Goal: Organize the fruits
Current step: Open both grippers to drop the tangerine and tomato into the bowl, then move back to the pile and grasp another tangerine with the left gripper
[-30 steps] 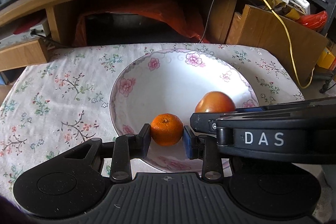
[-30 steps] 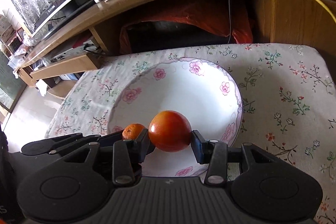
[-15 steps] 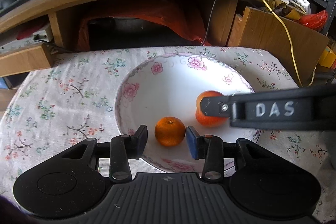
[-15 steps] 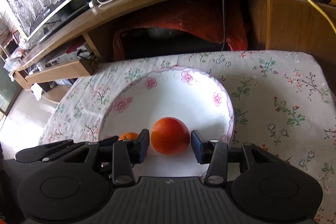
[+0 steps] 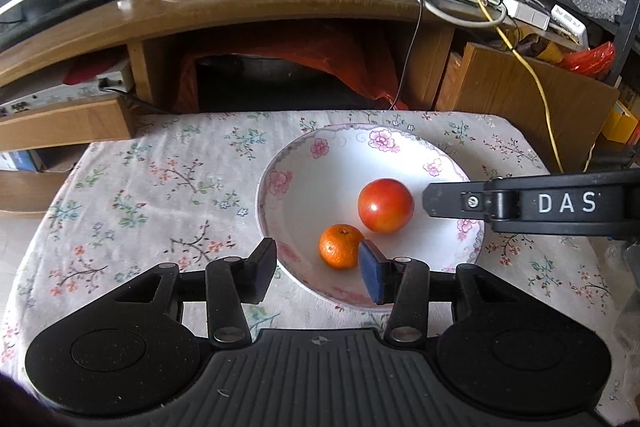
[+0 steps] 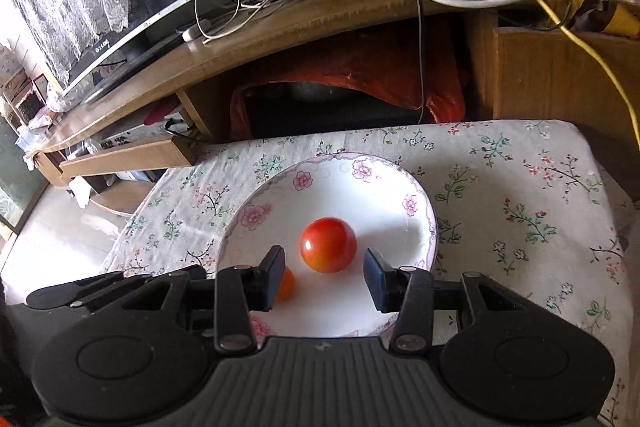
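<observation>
1. Now that my left gripper (image 5: 318, 269) has let the small orange (image 5: 341, 246) go, its jaws are opening and nothing is pinched between them; a second ago the pads were clamped on that fruit, and now only the blue right pad sits just in front of it in the left wrist view, with no clear contact.
2. My right gripper (image 6: 325, 274) is released as well: its pads stand clear on either side of the red fruit (image 6: 328, 245), which lies beyond the fingertips with white china showing all round it. A second ago that fruit sat squarely between the pads.
3. Both fruits now rest inside the floral bowl (image 5: 404, 147), the orange nearer me and the red fruit just beside it towards the far right; whether they touch I cannot tell.
4. Both cameras now see more of the bowl and the flowered tablecloth (image 5: 160, 179) than they did, so I read both hands as backing up and away.
5. My judgement: the two placements are done. No other fruit shows on the cloth, so the sorting may be finished, unless more lies out of view.
</observation>
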A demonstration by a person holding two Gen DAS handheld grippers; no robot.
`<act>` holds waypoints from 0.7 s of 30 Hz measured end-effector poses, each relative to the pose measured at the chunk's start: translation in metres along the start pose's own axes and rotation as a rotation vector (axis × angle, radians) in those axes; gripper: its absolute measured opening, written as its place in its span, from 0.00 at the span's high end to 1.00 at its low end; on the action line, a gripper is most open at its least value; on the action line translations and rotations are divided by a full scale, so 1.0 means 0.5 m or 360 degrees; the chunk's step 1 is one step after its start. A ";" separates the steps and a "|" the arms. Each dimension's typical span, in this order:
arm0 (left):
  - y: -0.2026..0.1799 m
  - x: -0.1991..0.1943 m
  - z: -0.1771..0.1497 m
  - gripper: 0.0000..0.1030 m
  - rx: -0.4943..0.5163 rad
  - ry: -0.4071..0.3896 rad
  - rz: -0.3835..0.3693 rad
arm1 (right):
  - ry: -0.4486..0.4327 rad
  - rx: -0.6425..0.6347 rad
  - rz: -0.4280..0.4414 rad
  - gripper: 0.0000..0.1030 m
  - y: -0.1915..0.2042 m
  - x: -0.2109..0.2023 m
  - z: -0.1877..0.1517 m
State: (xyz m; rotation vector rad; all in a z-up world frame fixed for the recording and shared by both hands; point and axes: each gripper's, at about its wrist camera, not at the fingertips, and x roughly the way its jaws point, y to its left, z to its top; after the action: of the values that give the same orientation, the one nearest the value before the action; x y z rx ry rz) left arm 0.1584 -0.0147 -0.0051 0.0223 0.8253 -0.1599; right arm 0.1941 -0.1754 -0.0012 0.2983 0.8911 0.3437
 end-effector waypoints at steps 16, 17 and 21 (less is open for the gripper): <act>0.046 -0.101 -0.078 0.45 -0.0097 0.0027 -0.0006 | 0.0082 -0.0063 0.0029 0.58 0.041 -0.073 -0.096; 0.049 -0.105 -0.084 0.45 -0.0103 0.0037 -0.0004 | 0.0091 -0.0069 0.0035 0.58 0.045 -0.075 -0.104; 0.057 -0.115 -0.116 0.44 -0.0112 0.0085 -0.0003 | 0.0127 -0.0083 0.0050 0.58 0.058 -0.081 -0.130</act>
State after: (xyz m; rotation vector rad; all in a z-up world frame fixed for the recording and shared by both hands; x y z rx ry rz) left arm 0.0821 0.0256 -0.0033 -0.0402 0.8840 -0.1326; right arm 0.1136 -0.1587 0.0000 0.2519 0.9552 0.4099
